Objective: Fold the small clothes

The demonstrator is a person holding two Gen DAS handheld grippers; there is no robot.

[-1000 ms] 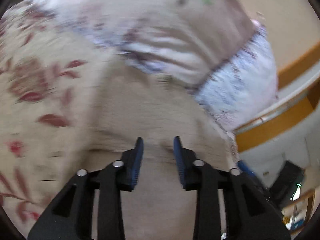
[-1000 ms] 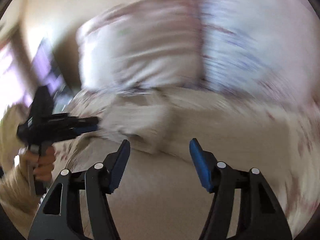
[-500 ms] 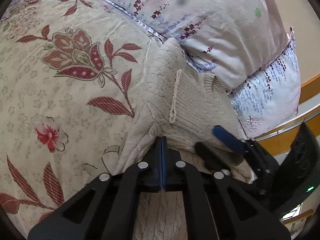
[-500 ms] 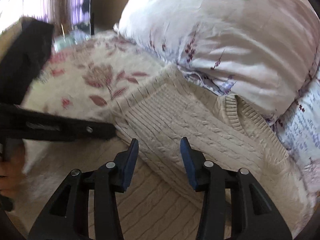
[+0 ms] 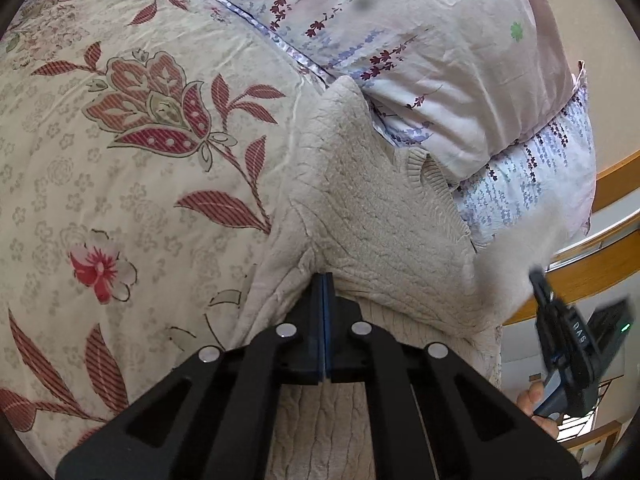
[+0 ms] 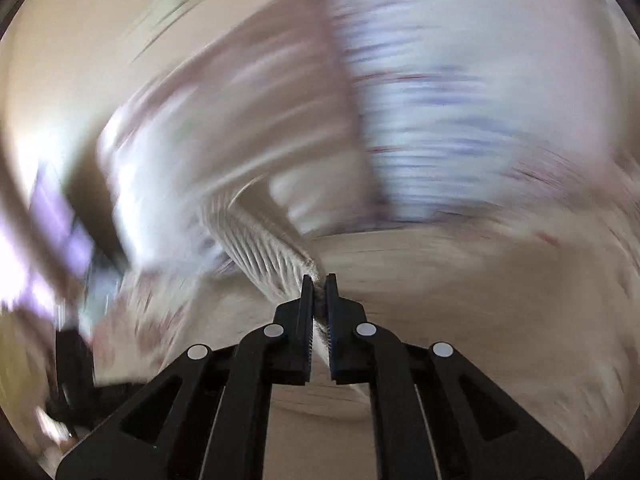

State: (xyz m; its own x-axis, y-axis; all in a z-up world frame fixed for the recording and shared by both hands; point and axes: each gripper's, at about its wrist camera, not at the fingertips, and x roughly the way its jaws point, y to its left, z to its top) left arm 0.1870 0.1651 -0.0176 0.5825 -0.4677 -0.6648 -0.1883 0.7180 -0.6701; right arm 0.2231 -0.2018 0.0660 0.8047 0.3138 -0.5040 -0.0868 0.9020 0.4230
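Observation:
A cream cable-knit sweater [image 5: 372, 216] lies on a floral bedspread [image 5: 120, 184], its top against the pillows. My left gripper [image 5: 323, 280] is shut on a fold of the sweater at its near edge. My right gripper [image 6: 319, 284] is shut on a ribbed edge of the sweater [image 6: 264, 248]; that view is heavily blurred by motion. The right gripper also shows at the right edge of the left wrist view [image 5: 568, 344], held in a hand, away from the sweater.
Two floral pillows [image 5: 440, 52] are stacked behind the sweater. A wooden bed frame [image 5: 616, 176] runs at the right. The bedspread stretches wide to the left.
The right gripper has shut on the sweater's ribbed edge and swung fast away to the right. The left gripper stays shut on the sweater in the same place.

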